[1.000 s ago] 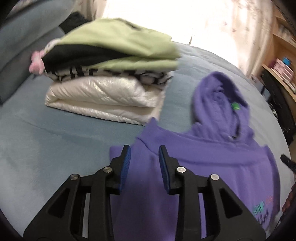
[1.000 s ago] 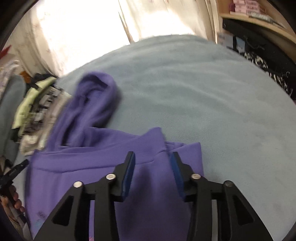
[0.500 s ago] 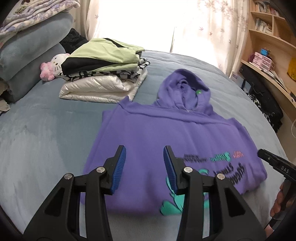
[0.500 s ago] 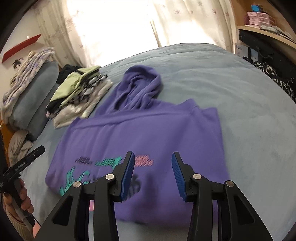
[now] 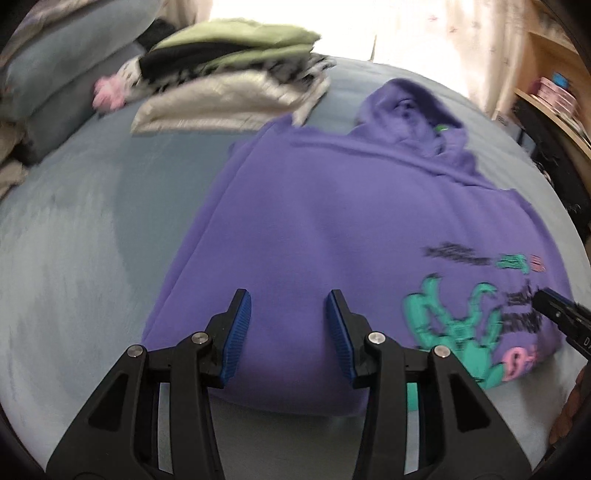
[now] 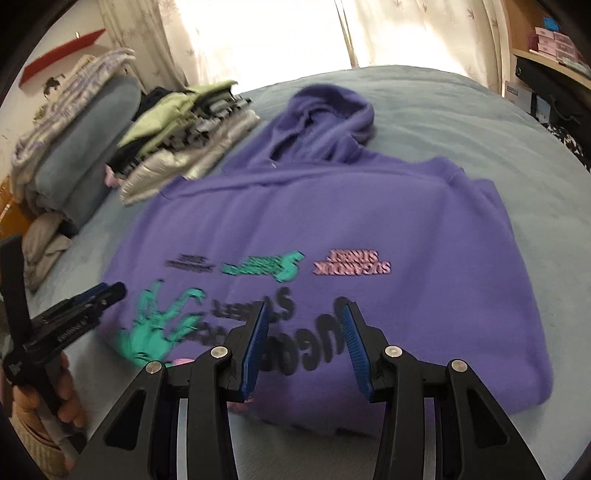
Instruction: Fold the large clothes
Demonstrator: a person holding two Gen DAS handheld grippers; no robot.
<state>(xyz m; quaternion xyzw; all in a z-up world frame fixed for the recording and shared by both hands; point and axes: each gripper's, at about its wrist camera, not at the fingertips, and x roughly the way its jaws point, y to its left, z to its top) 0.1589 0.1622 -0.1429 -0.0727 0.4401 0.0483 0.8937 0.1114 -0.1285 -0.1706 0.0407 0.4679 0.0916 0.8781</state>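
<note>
Lying flat: purple hoodie on the bed, both grippers empty

Purple hoodie [image 5: 332, 206] spread across the middle of both views, sleeves folded in so the body makes a rough rectangle. Hood [image 6: 325, 122] points toward the top of the frame, toward the bright curtained window [image 6: 266, 33]. Printed side faces up: green hand graphic [image 6: 159, 325], black lettering, pink lettering; the print reads upside down in the right wrist view. Hem edge lies nearest the cameras.

Left gripper [image 5: 288, 325], bottom centre of its view: blue pads partly apart, nothing between them. Its fingers stand over the hoodie's lower left part; touching or just above the cloth, cannot tell. Right gripper [image 6: 304, 339], bottom centre of its view: jaws likewise partly apart and empty, over the black lettering near the hem.

Each gripper shows at the edge of the other's view, the left one with a hand [image 6: 44, 398] around its handle at lower left.

Grey-blue bedspread [image 5: 92, 240] under everything. Stack of folded clothes [image 5: 229, 88], upper left, just beside the hoodie's shoulder. Pillows [image 6: 74, 173] further left. Wooden shelves [image 5: 554, 103] at right edge.
</note>
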